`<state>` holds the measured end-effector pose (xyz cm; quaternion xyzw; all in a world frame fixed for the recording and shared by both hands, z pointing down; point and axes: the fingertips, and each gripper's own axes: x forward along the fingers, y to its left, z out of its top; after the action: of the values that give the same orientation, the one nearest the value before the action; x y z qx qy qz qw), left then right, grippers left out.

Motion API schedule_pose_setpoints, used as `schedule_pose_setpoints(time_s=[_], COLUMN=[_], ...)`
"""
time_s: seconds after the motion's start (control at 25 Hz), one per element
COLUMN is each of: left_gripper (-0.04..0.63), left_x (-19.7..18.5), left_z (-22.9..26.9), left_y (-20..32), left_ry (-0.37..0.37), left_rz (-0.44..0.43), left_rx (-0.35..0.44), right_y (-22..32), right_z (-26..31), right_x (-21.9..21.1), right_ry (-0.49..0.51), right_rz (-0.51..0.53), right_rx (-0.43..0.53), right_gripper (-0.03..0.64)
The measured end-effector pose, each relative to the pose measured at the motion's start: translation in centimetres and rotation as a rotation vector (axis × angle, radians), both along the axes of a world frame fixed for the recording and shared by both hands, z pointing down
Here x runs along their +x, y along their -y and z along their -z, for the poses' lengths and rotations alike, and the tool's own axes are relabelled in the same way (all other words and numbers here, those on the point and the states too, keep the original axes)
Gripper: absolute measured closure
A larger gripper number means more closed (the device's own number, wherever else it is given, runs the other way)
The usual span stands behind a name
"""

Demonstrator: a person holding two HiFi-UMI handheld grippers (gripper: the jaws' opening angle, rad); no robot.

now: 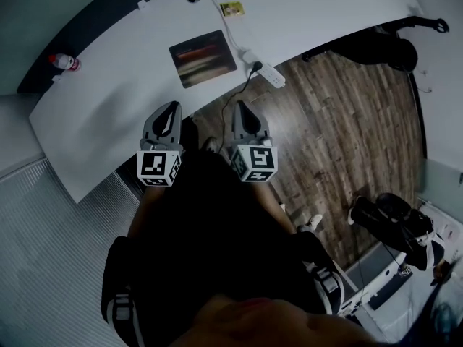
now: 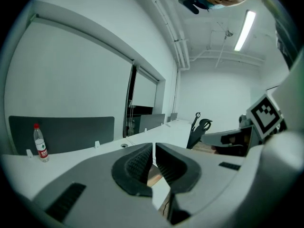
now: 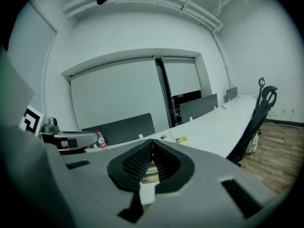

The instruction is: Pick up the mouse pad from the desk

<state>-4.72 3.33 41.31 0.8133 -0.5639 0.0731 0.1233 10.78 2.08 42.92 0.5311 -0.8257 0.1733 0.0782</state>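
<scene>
A dark rectangular mouse pad [image 1: 202,57] lies flat on the white desk [image 1: 108,107], near its front edge. My left gripper [image 1: 171,109] hangs shut and empty just short of the desk edge, below and left of the pad. My right gripper [image 1: 239,108] is beside it, also shut and empty, over the wooden floor below and right of the pad. In the left gripper view the jaws [image 2: 154,146] meet with nothing between them. The right gripper view shows its jaws [image 3: 151,144] pressed together, with the desk beyond.
A white power strip [image 1: 266,71] with a black cable lies at the desk's front edge, right of the pad. A small bottle [image 1: 64,61] with a red cap stands at the far left by the dark divider. A yellow card [image 1: 232,9] lies further back. Black office chairs [image 1: 387,45] stand right.
</scene>
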Motion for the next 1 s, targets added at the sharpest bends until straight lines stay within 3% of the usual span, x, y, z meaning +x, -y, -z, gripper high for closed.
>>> schedule_pose_setpoints(time_s=[0.28, 0.56, 0.76, 1.0], left_gripper=[0.580, 0.575, 0.477, 0.439], left_x=[-1.8, -3.1, -4.9, -6.4], left_z=[-2.8, -8.0, -12.6, -17.8], left_y=[6.2, 11.2, 14.2, 17.2], left_ry=[0.033, 0.035, 0.060, 0.095], left_rz=[-0.013, -0.042, -0.063, -0.079], left_rx=[-0.038, -0.139, -0.232, -0.324], right_y=[5.1, 9.5, 11.3, 13.2], right_z=[-3.4, -7.5, -12.0, -16.9], right_x=[-0.7, -1.6, -2.1, -2.6], right_ry=[-0.037, -0.067, -0.104, -0.131], right_rz=[-0.028, -0.051, -0.066, -0.079], right_rx=[-0.067, -0.142, -0.244, -0.327], right_gripper=[0.615, 0.609, 0.575, 0.538])
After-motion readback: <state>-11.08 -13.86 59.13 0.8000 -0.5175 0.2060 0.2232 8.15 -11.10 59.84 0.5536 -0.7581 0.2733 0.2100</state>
